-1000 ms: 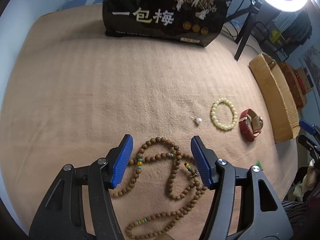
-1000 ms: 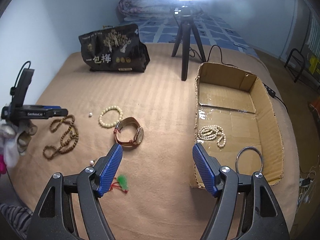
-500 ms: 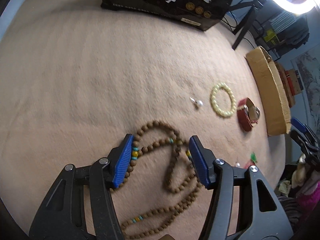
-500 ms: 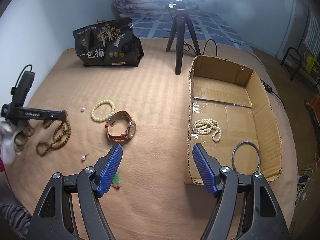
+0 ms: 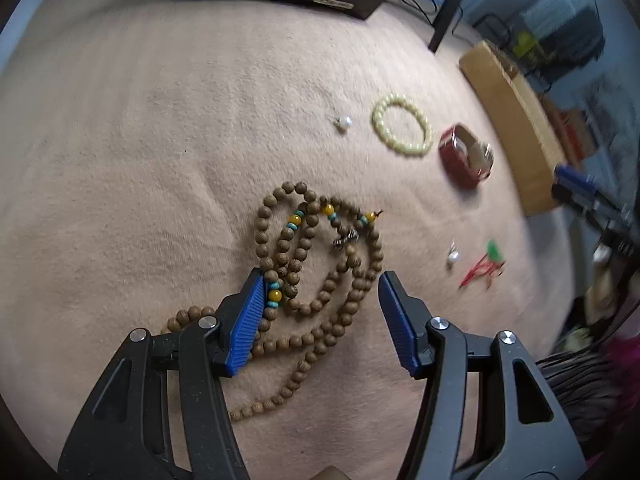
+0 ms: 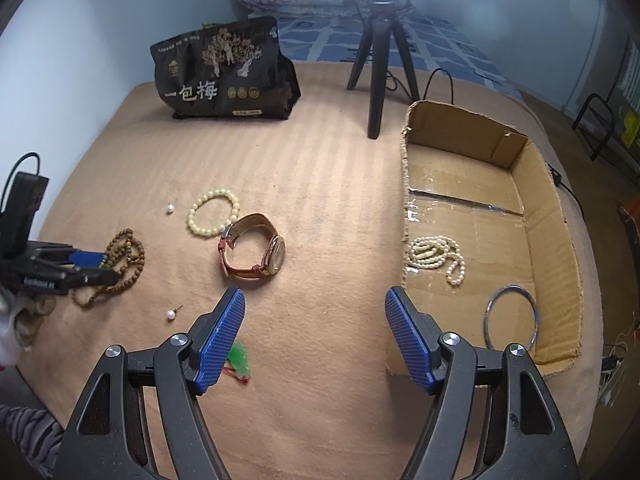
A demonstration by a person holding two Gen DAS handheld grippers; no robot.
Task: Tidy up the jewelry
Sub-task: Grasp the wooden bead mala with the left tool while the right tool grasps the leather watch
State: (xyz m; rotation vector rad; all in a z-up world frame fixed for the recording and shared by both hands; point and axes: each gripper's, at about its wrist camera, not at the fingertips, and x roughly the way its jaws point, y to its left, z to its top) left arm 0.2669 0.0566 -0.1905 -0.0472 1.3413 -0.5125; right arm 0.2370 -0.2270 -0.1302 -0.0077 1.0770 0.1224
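A long wooden bead necklace [image 5: 320,264] lies coiled on the tan blanket; it also shows in the right wrist view [image 6: 124,260]. My left gripper [image 5: 322,292] is open, low over it, with the coils between the jaws and the left fingertip touching the beads. My right gripper [image 6: 314,312] is open and empty above the blanket, between the watch [image 6: 256,254] and the cardboard box [image 6: 560,216]. The box holds a pearl necklace [image 6: 436,254] and a metal bangle [image 6: 512,316]. A cream bead bracelet [image 6: 214,216], two pearl earrings [image 6: 171,209] [image 6: 172,314] and a green pendant [image 6: 240,364] lie on the blanket.
A black snack bag [image 6: 224,72] stands at the back of the bed. A black tripod [image 6: 380,60] stands behind the box, under a bright ring light. A cable runs behind the box. The blanket's edges drop off at left and front.
My left gripper has moved forward and down onto the wooden necklace, and the beads have bunched up between its jaws. My right gripper has drawn slightly back and left.
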